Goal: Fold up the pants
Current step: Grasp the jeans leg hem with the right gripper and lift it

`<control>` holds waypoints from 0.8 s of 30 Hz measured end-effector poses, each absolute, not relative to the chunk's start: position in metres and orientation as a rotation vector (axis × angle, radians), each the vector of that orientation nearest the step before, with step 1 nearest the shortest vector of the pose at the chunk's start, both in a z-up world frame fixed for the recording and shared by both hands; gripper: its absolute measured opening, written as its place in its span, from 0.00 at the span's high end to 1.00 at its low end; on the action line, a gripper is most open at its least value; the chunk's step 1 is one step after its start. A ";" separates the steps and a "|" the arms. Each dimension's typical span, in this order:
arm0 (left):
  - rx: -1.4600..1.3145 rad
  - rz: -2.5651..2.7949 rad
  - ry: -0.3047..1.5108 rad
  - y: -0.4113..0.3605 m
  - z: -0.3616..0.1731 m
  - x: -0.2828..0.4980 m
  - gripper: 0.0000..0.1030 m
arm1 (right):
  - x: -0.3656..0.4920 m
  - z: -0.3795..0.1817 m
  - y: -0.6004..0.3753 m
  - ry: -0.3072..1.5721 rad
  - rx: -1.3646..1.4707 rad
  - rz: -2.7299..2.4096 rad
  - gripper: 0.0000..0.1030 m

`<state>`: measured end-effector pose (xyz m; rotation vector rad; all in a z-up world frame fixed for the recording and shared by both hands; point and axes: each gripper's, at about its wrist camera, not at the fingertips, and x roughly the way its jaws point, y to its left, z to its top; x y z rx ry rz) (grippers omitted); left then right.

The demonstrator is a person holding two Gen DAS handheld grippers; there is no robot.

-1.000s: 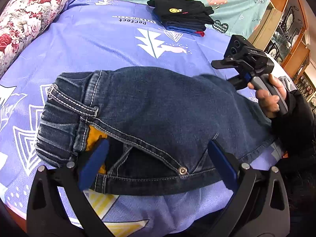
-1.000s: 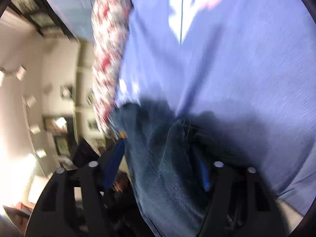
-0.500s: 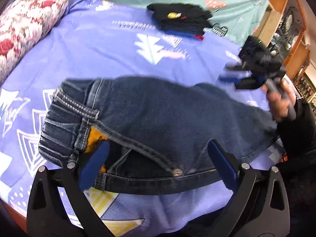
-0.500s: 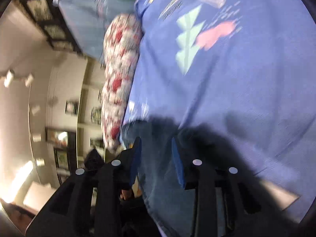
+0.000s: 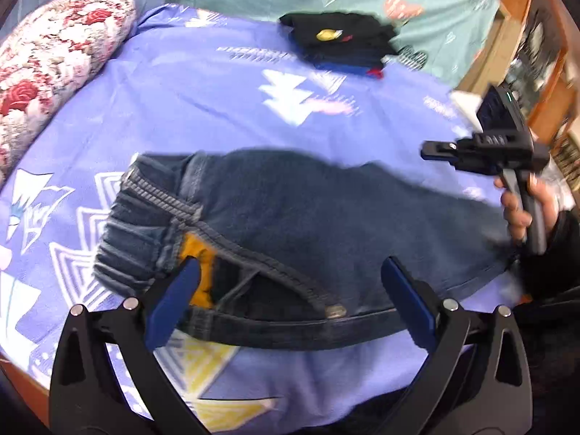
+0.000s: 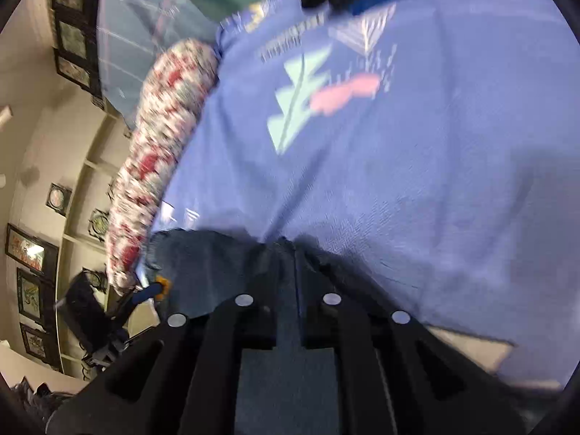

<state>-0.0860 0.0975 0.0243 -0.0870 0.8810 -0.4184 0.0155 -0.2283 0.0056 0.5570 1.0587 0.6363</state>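
1. A purple printed bedsheet [image 5: 203, 83] fills our view, with a floral pillow [image 5: 54, 58] along its left edge.
2. Our dark jeans [image 5: 297, 224] lie folded across the near side of the sheet.
3. Our left gripper [image 5: 290, 301] hovers wide open over the waistband [image 5: 137, 239], gripping nothing.
4. Our right gripper [image 6: 288, 253] has its jaws brought together, nipping nothing that we can see, with denim just ahead of the tips.
5. Folded dark clothes [image 5: 340, 43] sit far back.

You're looking at one pair of jeans [image 5: 308, 224] lying on one purple bedsheet [image 5: 203, 101], and you're holding two grippers, the left gripper [image 5: 290, 297] and the right gripper [image 6: 290, 253]. One floral pillow [image 5: 54, 61] is sitting off to the side, and one stack of folded clothes [image 5: 340, 45] is waiting at the far end; I'm not managing to count its pieces.
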 end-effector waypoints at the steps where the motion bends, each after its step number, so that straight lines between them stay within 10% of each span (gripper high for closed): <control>1: -0.099 -0.448 0.858 0.095 0.031 -0.087 0.02 | 0.005 0.017 -0.239 1.019 0.566 0.619 0.84; 3: -0.101 -0.516 0.798 0.083 0.046 -0.089 0.02 | -0.025 0.034 -0.282 0.937 0.572 0.521 0.67; 15: -0.319 -0.607 0.915 0.046 0.006 -0.033 0.02 | -0.274 0.017 -0.526 0.756 0.870 -0.277 0.49; 24: -0.307 -0.598 0.909 0.051 0.002 -0.039 0.02 | -0.263 0.012 -0.529 0.864 0.782 -0.387 0.29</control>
